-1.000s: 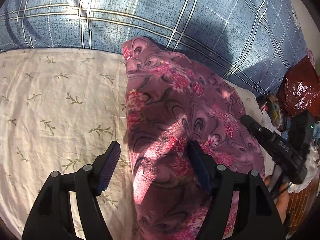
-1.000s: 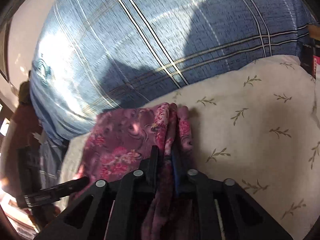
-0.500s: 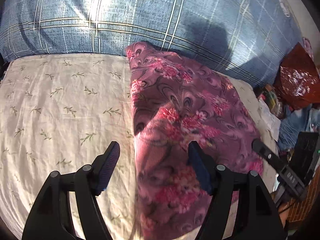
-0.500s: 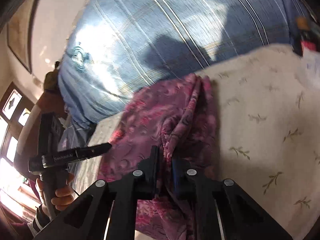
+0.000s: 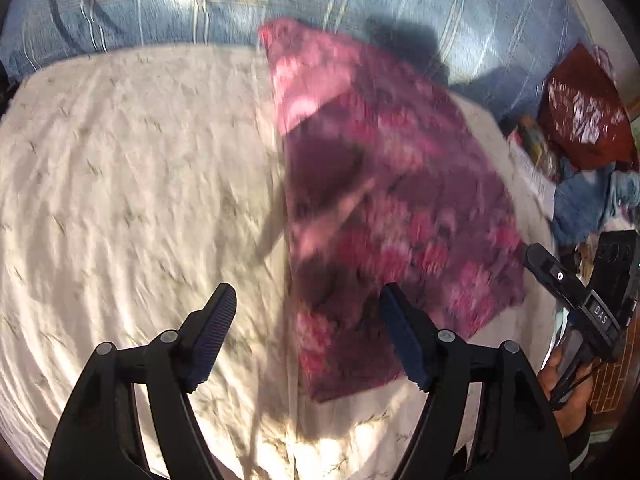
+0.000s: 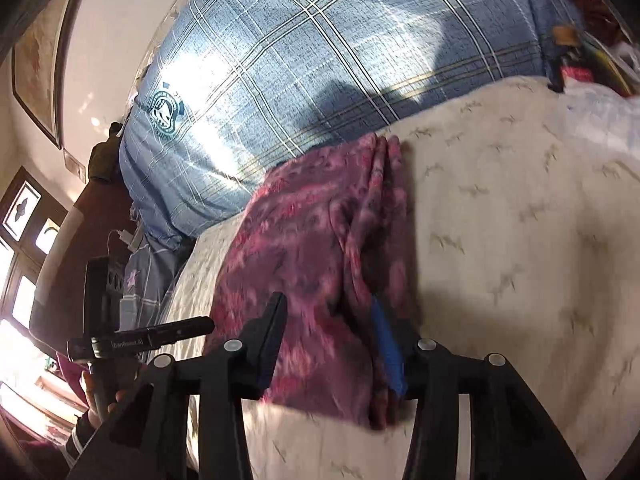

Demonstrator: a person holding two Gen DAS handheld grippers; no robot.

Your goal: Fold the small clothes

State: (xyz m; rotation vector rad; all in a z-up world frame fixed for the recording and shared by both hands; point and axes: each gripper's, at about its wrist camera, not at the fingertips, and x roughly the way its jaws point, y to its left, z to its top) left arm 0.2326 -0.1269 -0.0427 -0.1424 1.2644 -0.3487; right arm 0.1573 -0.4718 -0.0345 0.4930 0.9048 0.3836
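Note:
A purple-pink floral garment [image 5: 384, 184] lies folded in a long strip on the cream leaf-print sheet [image 5: 132, 184]; it also shows in the right wrist view [image 6: 316, 256]. My left gripper [image 5: 306, 332] is open and empty, held above the garment's near end. My right gripper [image 6: 328, 344] is open, its jaws standing either side of the garment's near edge; the cloth lies loose between them. The frames are blurred by motion.
A blue plaid pillow [image 6: 320, 60] lies along the far side of the bed. A red plastic bag [image 5: 580, 116] and mixed clutter sit at the right edge. The other gripper's handle and hand show at one side [image 5: 580, 304], [image 6: 140, 336].
My right gripper has opened and let go of the garment. The cloth has dropped flat on the sheet. Both grippers have pulled back and up from it.

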